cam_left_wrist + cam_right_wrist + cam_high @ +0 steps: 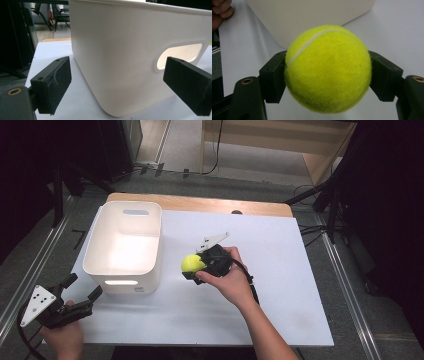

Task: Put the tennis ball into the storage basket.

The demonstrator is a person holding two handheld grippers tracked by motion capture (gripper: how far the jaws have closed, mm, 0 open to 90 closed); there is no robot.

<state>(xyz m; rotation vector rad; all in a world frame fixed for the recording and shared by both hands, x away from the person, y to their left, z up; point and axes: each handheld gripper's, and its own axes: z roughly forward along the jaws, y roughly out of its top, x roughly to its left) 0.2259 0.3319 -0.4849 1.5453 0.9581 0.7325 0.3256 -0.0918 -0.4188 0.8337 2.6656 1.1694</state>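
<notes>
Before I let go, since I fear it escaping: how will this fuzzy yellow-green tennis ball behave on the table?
The fuzzy yellow-green tennis ball, round, would probably roll across the flat white table. Its felt likely grips well; the right claw holds it squarely between both pads. It probably bounces, so release low, perhaps into the white plastic bin.

The tennis ball has a fuzzy yellow-green felt nap with a smooth pale seam. The white bin looks like moulded plastic, smooth with a soft sheen. The left tool has matt black pads, faintly scuffed. The worktop is a flat matt white sheet over a pale wood edge.
</notes>
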